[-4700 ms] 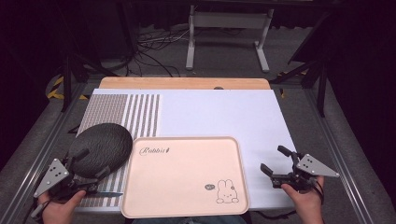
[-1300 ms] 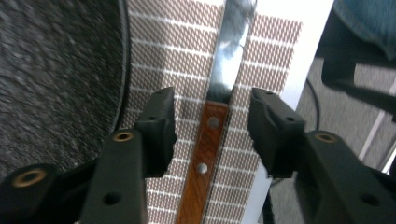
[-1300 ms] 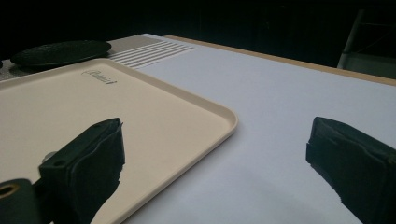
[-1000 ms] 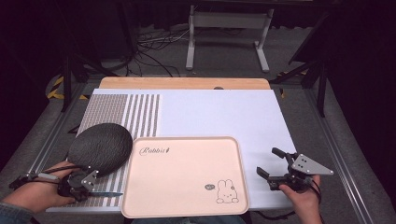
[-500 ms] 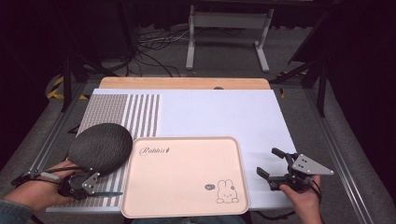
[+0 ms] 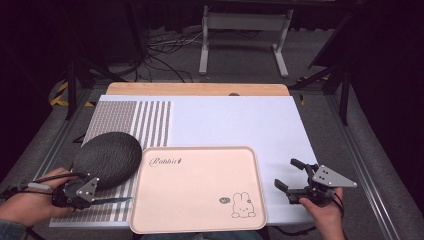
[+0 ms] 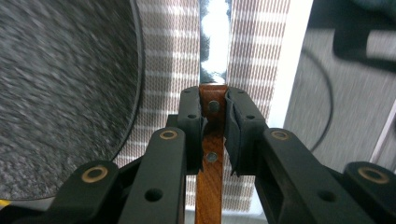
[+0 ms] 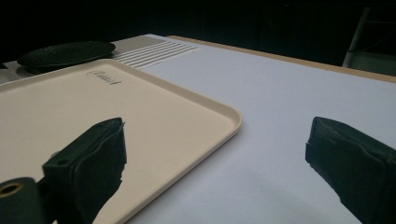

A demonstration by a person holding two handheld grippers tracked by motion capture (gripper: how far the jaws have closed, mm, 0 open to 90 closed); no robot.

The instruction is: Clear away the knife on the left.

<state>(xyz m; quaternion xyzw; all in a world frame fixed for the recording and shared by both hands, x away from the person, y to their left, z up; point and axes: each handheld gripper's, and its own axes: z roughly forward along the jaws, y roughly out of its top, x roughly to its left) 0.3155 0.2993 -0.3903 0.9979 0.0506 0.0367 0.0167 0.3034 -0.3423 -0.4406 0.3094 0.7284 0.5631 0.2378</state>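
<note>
Overhead light falls brightly on the white surface (image 6: 235, 122), while the room around it sinks into near black. In the left gripper view the knife blade (image 7: 214, 39) glares white and the dark round mat (image 7: 60, 88) smears with motion blur. The right gripper view is dim, its near jaws soft.

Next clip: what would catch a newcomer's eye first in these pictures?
First the big pale pink tray with a rabbit drawing, at the table's near edge in the middle. Left of it lies a dark grey oval plate on the striped mat. Beside that, the left hand-held gripper is shut on the wooden handle of a knife, blade pointing at the tray, while the right hand-held gripper sits open right of the tray.
</note>
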